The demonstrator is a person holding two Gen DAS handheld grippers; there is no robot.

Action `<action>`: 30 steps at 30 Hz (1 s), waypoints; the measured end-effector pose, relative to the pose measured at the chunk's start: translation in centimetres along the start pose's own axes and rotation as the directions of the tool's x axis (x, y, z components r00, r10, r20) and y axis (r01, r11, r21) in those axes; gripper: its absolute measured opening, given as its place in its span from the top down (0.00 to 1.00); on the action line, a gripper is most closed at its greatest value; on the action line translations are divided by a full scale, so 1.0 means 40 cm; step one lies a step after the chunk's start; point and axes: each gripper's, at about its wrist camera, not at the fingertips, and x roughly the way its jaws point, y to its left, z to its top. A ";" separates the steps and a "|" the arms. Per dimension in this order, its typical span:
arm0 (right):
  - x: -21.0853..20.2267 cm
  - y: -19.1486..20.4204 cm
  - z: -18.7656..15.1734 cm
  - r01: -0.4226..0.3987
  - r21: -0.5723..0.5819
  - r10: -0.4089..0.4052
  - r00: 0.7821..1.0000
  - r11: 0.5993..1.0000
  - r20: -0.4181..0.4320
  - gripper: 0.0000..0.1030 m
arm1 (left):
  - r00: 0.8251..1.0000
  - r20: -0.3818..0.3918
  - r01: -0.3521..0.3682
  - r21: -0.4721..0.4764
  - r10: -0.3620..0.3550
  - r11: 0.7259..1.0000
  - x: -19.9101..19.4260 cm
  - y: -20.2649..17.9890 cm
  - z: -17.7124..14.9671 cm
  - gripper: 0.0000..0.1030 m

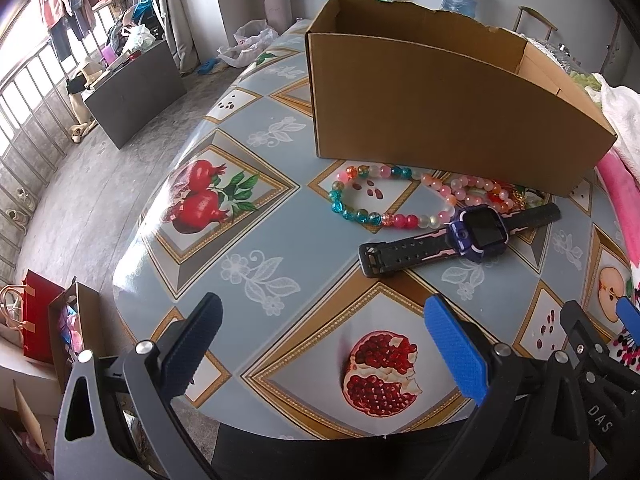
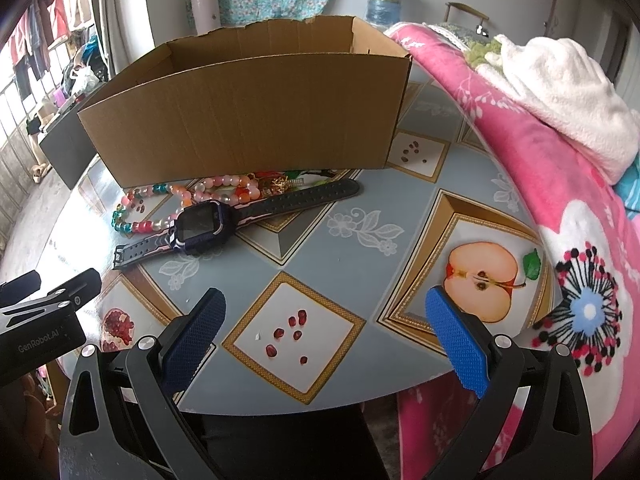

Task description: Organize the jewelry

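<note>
An open brown cardboard box [image 1: 448,108] stands on the round fruit-patterned table [image 1: 256,240]. In front of it lie a bead bracelet [image 1: 356,200] of pink, teal and orange beads, more pink beads with a gold and red piece [image 1: 520,196], and a purple watch [image 1: 476,228] with a black strap. My left gripper [image 1: 324,320] is open and empty above the near table edge. My right gripper [image 2: 324,312] is open and empty, well short of the watch [image 2: 200,224], the bracelet [image 2: 132,216] and the box [image 2: 248,120].
A pink flowered blanket [image 2: 560,208] with a white towel [image 2: 560,92] covers the table's right side. The left gripper body [image 2: 40,312] shows at the right view's left edge. The floor drops off left of the table, with bags [image 1: 40,320] and a dark cabinet [image 1: 132,92].
</note>
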 end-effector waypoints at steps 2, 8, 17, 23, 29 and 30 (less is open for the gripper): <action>0.001 -0.002 0.001 0.000 0.000 0.000 1.000 1.000 -0.001 0.07 | 1.000 -0.002 -0.002 -0.001 0.002 1.000 0.001 0.004 0.001 0.04; 0.010 -0.006 0.009 0.001 0.003 -0.001 1.000 1.000 -0.004 0.07 | 1.000 -0.011 -0.014 -0.005 0.014 1.000 0.015 0.009 0.011 0.04; 0.021 -0.018 0.075 -0.025 0.052 0.024 0.999 0.998 0.026 0.07 | 0.997 0.055 -0.058 0.029 0.057 0.998 0.025 0.010 0.070 0.04; 0.055 -0.006 0.136 -0.064 0.060 0.063 0.998 0.996 0.022 0.07 | 0.994 0.076 -0.086 0.079 0.080 0.993 0.055 0.007 0.140 0.04; 0.123 -0.003 0.189 -0.115 0.067 0.117 0.993 0.991 -0.026 0.07 | 0.995 0.035 -0.094 0.106 0.090 0.990 0.117 -0.005 0.200 0.04; 0.138 -0.003 0.197 -0.120 0.069 0.123 0.992 0.990 -0.041 0.07 | 0.995 0.024 -0.094 0.114 0.092 0.989 0.131 -0.008 0.209 0.04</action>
